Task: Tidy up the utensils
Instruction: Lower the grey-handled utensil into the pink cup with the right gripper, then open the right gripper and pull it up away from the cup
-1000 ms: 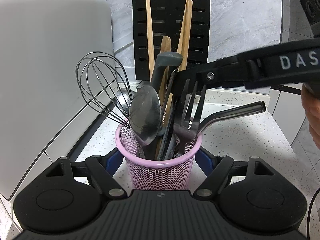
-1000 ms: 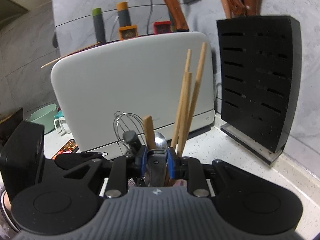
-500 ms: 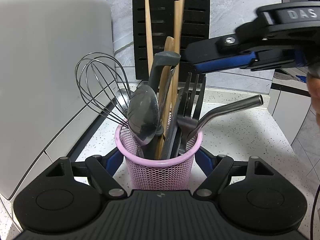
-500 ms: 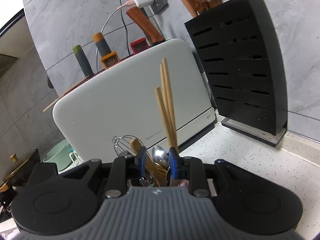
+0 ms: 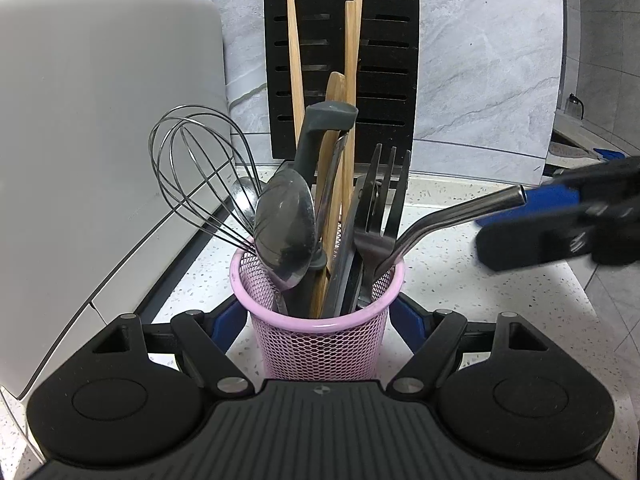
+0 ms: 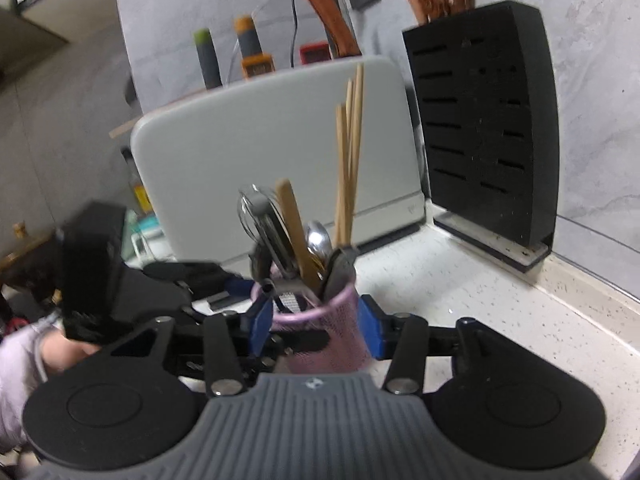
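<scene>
On the counter (image 5: 460,280), left gripper (image 5: 320,320) clamps pink cup (image 5: 320,344).

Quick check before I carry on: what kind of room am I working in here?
Most likely a home kitchen: a speckled countertop, a black knife block against the marble-look wall, and a pink mesh cup full of utensils.

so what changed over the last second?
The right gripper let go of the chopsticks, now standing in the pink cup, and pulled back low to the cup's right, jaws opening and empty. The left gripper stays clamped on the cup; the other utensils are unmoved.
</scene>
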Demonstrator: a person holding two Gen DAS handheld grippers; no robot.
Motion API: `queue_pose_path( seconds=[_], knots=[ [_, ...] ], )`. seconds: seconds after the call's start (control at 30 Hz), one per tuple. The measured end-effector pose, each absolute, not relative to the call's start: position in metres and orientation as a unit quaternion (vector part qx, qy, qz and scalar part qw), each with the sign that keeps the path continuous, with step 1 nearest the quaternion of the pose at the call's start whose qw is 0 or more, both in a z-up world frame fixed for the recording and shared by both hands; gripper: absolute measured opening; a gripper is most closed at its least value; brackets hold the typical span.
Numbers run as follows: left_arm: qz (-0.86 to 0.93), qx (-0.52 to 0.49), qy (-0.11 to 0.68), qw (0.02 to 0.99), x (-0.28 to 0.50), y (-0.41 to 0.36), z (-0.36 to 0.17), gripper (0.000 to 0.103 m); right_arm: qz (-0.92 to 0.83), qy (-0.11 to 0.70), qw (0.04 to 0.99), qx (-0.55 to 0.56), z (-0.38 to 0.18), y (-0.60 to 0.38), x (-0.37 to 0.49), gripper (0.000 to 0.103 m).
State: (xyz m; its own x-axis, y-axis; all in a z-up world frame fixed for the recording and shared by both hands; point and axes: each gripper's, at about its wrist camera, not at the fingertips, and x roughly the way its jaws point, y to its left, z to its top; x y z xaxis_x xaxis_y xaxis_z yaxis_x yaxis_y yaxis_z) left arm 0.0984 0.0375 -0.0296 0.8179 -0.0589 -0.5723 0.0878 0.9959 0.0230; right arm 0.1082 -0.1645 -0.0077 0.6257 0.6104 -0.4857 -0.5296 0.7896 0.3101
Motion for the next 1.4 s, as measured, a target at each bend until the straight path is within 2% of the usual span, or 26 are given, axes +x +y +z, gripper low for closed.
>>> queue_pose_path(
  seconds=[0.03, 0.2, 0.33, 0.47, 0.5, 0.53, 0.57, 0.63, 0.9, 1.03, 1.13, 1.4],
  knots=[
    [-0.039, 0.024, 0.299, 0.953, 0.099, 0.037, -0.030, 0.090, 0.315, 0.295, 0.899, 0.070, -0.010, -0.163, 0.110, 0.037],
    [-0.039, 0.025, 0.299, 0.953, 0.099, 0.036, -0.030, 0.090, 0.309, 0.301, 0.899, 0.078, -0.021, -0.153, 0.126, 0.037],
    [-0.040, 0.026, 0.299, 0.953, 0.098, 0.036, -0.030, 0.090, 0.305, 0.302, 0.900, 0.078, -0.025, -0.142, 0.139, 0.044],
    [-0.041, 0.027, 0.300, 0.953, 0.100, 0.036, -0.030, 0.090, 0.300, 0.292, 0.904, 0.089, -0.025, -0.137, 0.149, 0.044],
    [-0.041, 0.027, 0.300, 0.953, 0.100, 0.036, -0.030, 0.090, 0.300, 0.287, 0.905, 0.089, -0.025, -0.135, 0.151, 0.041],
    [-0.041, 0.027, 0.300, 0.953, 0.100, 0.037, -0.030, 0.090, 0.300, 0.282, 0.907, 0.087, -0.025, -0.133, 0.153, 0.026],
    [-0.041, 0.027, 0.300, 0.953, 0.100, 0.036, -0.030, 0.090, 0.303, 0.281, 0.906, 0.088, -0.025, -0.132, 0.154, 0.015],
    [-0.042, 0.027, 0.300, 0.953, 0.101, 0.037, -0.030, 0.090, 0.309, 0.282, 0.903, 0.097, -0.023, -0.132, 0.155, 0.010],
    [-0.042, 0.028, 0.301, 0.952, 0.100, 0.037, -0.031, 0.090, 0.345, 0.278, 0.892, 0.086, -0.012, -0.126, 0.149, 0.008],
    [-0.042, 0.029, 0.300, 0.952, 0.100, 0.036, -0.031, 0.090, 0.324, 0.292, 0.896, 0.082, -0.016, -0.127, 0.152, 0.014],
    [-0.041, 0.029, 0.300, 0.953, 0.099, 0.036, -0.030, 0.090, 0.320, 0.272, 0.902, 0.099, -0.010, -0.138, 0.147, 0.036],
    [-0.042, 0.022, 0.298, 0.953, 0.104, 0.034, -0.030, 0.090, 0.265, 0.243, 0.918, 0.169, 0.004, -0.175, 0.139, 0.045]
  ],
)
